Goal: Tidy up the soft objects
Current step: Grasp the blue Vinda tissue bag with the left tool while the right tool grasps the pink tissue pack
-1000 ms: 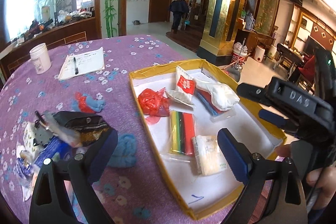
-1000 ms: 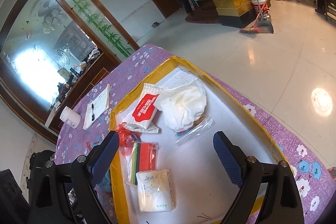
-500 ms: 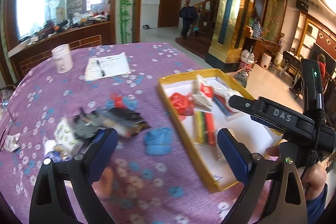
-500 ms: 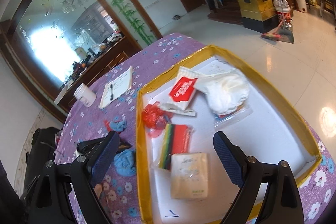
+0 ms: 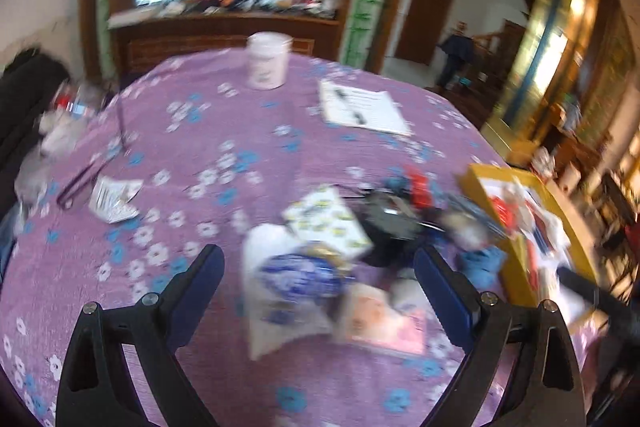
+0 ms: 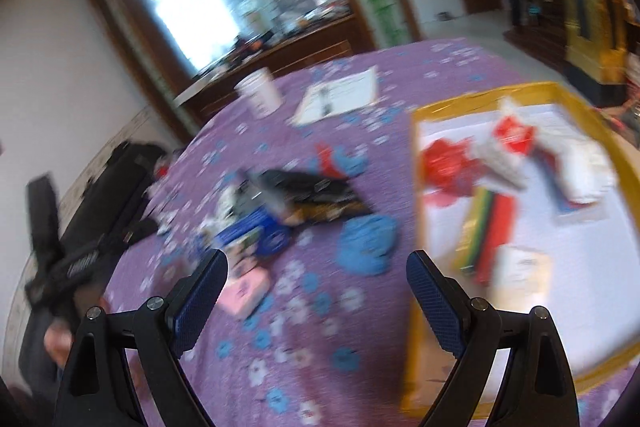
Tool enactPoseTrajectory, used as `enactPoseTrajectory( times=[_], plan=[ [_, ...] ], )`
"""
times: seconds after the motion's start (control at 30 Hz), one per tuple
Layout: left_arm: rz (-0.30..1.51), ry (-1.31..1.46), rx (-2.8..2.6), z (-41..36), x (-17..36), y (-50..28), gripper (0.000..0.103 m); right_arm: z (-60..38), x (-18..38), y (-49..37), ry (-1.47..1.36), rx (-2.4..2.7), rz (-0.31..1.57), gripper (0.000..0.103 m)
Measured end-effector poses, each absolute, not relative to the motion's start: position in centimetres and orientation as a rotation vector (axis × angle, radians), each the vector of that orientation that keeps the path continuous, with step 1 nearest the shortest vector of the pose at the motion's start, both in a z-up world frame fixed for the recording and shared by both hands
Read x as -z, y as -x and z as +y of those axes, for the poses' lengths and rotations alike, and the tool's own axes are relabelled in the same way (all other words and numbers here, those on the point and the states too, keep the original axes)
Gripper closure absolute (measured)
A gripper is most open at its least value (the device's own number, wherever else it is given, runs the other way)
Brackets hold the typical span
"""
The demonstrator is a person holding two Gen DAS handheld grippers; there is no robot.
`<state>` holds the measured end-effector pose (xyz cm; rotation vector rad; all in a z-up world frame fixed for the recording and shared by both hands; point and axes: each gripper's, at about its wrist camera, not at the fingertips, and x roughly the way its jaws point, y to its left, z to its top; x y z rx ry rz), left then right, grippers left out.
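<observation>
A pile of soft packets lies on the purple flowered tablecloth (image 5: 192, 131): a blue and white pack (image 5: 296, 273), a pink packet (image 5: 384, 321), a white patterned pack (image 5: 324, 217), a black bag (image 5: 386, 227) and a blue cloth (image 5: 482, 263). My left gripper (image 5: 318, 291) is open and empty, just above the blue and white pack. My right gripper (image 6: 316, 297) is open and empty above the tablecloth, between the pink packet (image 6: 244, 293) and the yellow-rimmed tray (image 6: 418, 227). The blue cloth (image 6: 366, 243) lies beside the tray. Both views are blurred.
The tray holds a red bag (image 6: 444, 163), a colour-striped pack (image 6: 490, 227), white tissue packs (image 6: 520, 273) and a white bundle (image 6: 580, 179). A white jar (image 5: 266, 61) and a paper sheet (image 5: 362, 107) sit at the far side. A torn wrapper (image 5: 114, 199) lies left.
Both grippers have swung left, away from the tray and over the pile of packets on the tablecloth. Both stay open and empty.
</observation>
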<state>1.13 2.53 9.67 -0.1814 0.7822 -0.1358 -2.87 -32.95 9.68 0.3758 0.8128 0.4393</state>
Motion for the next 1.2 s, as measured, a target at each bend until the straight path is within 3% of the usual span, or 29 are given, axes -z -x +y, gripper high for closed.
enactPoseTrajectory(
  times=[0.23,0.5,0.77,0.8,0.83,0.87,1.2],
  plan=[
    [0.852,0.284,0.099,5.5,-6.8,-3.2,0.008,-24.5,-7.2,1.7,-0.253,-0.763,0.981,0.009],
    [0.840,0.328,0.095,7.1,-6.2,-3.6,0.008,-18.2,-6.2,-0.6,0.119,-0.818,0.949,0.009],
    [0.838,0.342,0.101,7.4,-6.1,-3.6,0.008,-16.4,-4.1,-2.2,0.108,-0.826,0.924,0.010],
    [0.837,0.340,0.102,7.4,-6.1,-3.6,0.008,-16.2,-4.0,-2.0,0.118,-0.826,0.922,0.011],
    [0.838,0.340,0.103,7.4,-6.1,-3.6,0.008,-15.8,-3.8,-1.6,0.152,-0.821,0.926,0.022],
    [0.840,0.340,0.105,7.4,-6.1,-3.7,0.008,-15.5,-3.5,-1.2,0.178,-0.822,0.941,0.040],
    [0.899,0.292,0.195,6.3,-5.5,-4.1,0.008,-19.8,-4.2,1.9,-0.007,-0.808,0.961,0.044]
  ],
)
